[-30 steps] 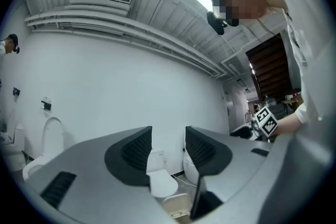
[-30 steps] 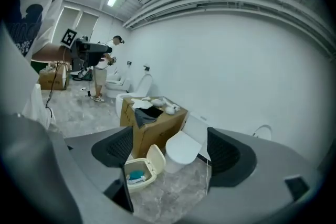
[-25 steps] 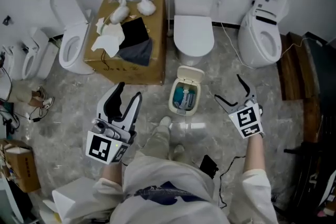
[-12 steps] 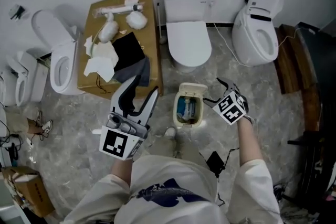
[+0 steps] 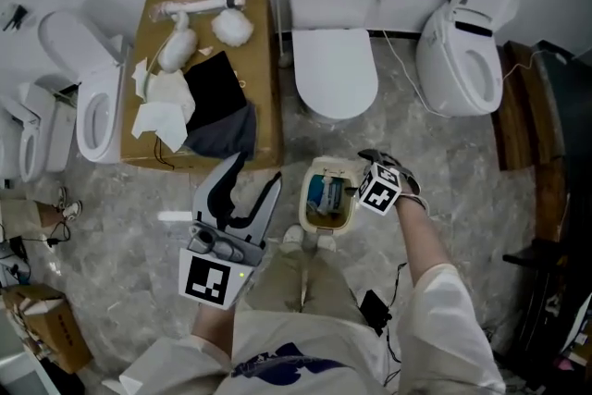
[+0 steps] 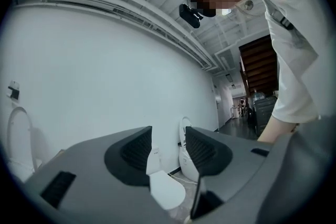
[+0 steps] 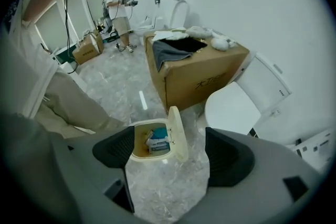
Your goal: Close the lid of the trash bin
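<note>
The small cream trash bin [image 5: 326, 210] stands on the marble floor in front of my feet, with blue and white rubbish inside. Its lid [image 5: 335, 167] is up on the far side. In the right gripper view the bin [image 7: 151, 140] lies between the jaws and its lid [image 7: 177, 132] stands upright. My right gripper [image 5: 357, 173] hovers open just right of the lid, with nothing between its pads. My left gripper [image 5: 257, 169] is open and held left of the bin. In its own view the left gripper [image 6: 168, 152] points up at the wall.
A cardboard box [image 5: 261, 60] with cloths and paper on top stands behind the bin on the left. A closed white toilet [image 5: 333, 60] sits behind it, with other toilets left and right. A dark phone [image 5: 373, 308] lies on the floor. Another person [image 7: 122, 8] stands far off.
My right gripper has swung left from open floor to beside the bin's raised lid. The left gripper has stayed about where it was. The head view has shifted a little.
</note>
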A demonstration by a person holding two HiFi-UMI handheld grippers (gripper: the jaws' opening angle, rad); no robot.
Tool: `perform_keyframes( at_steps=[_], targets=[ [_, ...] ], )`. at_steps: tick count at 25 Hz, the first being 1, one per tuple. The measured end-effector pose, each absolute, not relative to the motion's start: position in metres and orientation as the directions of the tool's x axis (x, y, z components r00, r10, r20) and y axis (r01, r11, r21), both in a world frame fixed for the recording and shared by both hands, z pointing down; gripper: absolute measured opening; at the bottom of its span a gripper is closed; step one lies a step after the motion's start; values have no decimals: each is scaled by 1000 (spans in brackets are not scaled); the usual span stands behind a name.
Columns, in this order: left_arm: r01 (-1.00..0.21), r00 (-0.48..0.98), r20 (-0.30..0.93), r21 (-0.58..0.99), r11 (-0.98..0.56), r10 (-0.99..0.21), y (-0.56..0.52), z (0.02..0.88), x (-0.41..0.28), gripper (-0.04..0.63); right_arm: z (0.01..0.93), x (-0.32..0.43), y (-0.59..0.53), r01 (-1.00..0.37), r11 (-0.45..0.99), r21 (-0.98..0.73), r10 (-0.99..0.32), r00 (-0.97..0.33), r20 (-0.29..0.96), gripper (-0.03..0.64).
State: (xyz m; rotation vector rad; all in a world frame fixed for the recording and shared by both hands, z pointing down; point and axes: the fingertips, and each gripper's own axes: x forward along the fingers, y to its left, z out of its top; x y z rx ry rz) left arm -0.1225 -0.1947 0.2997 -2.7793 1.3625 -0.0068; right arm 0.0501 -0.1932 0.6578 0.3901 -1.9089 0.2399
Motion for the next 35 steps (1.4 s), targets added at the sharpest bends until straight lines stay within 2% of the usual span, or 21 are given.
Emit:
perform_keyframes(
  at_steps=[9,17,35],
  targets=[
    [-832,550,32,-66,-551,-834,-206,340,-122,179,760,47,-206,-312,943,-116,28,-273,962,416],
    [-849,515,93,-80,-522,-852,-215,371,-122,179,798,37,-211,-256,950,-176,100,-285,953,408],
    [-852,507,90,-95,-514,-857,-211,369,-117,179,795,26,-134,-226,955,-192,100,-364,926,408]
  ],
)
